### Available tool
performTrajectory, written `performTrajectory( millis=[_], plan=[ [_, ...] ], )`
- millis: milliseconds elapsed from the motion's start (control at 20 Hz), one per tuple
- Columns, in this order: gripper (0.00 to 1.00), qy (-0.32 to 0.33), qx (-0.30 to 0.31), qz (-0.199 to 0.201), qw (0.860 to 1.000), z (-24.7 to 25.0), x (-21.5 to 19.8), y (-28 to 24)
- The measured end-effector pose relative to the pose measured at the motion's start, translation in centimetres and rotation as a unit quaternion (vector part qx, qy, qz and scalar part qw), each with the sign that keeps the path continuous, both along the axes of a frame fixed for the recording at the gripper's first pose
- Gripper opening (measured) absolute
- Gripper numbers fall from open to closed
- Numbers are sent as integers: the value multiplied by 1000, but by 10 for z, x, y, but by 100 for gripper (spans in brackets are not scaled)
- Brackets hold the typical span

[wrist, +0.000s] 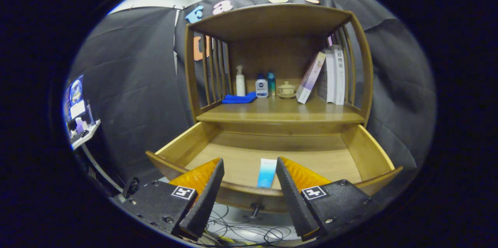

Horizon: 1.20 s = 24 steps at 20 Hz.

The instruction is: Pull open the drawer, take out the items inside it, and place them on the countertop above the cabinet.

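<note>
Tube (267, 173), a small blue-and-white one that looks like a cream or toothpaste tube, lies flat on the floor of the drawer (365, 147), close to the front wall and lengthwise toward the cabinet. It is the one item I can see in there, so it seems to be what has to go up next. The drawer stands pulled well out, its knob (255, 210) hanging below the front panel, so the opening step looks done.

The hand-held gripper (249, 180) hovers just outside the drawer front with its fingers spread wide and nothing between them; the tube shows in the gap between the tips, a little toward the right finger, apart from both. That spread likely suits straddling the tube from above.

Above the drawer, the bench (280, 116) is bare along its front edge, offering room to set the tube down. Farther back stand a folded blue cloth (238, 99), a pump bottle (240, 81), two small bottles (266, 85), a lidded ceramic cup (286, 89) and leaning books (327, 77).
</note>
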<state>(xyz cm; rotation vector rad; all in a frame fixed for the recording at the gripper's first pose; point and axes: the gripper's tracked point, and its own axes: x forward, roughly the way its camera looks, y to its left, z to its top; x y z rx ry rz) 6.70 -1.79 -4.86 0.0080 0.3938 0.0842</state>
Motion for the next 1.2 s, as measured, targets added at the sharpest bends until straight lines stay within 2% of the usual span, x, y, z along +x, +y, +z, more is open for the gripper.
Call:
performTrajectory(
  millis=[150, 300, 450, 550, 650, 850, 1050, 1200],
  plan=[
    [86, 61, 10, 26, 998, -2, 22, 4],
    [86, 124, -12, 25, 992, -11, 43, -12],
    [86, 186, 3, 31, 982, -23, 60, -12],
    [85, 249, 39, 30, 967, -37, 64, -8],
    [85, 292, 48, 25, 955, -47, 70, -9],
    [85, 358, 26, 17, 933, -73, 74, -11],
    [85, 397, -17, -3, 918, -93, 81, -21],
    [85, 438, -22, -19, 899, -109, 81, -21]
  ],
)
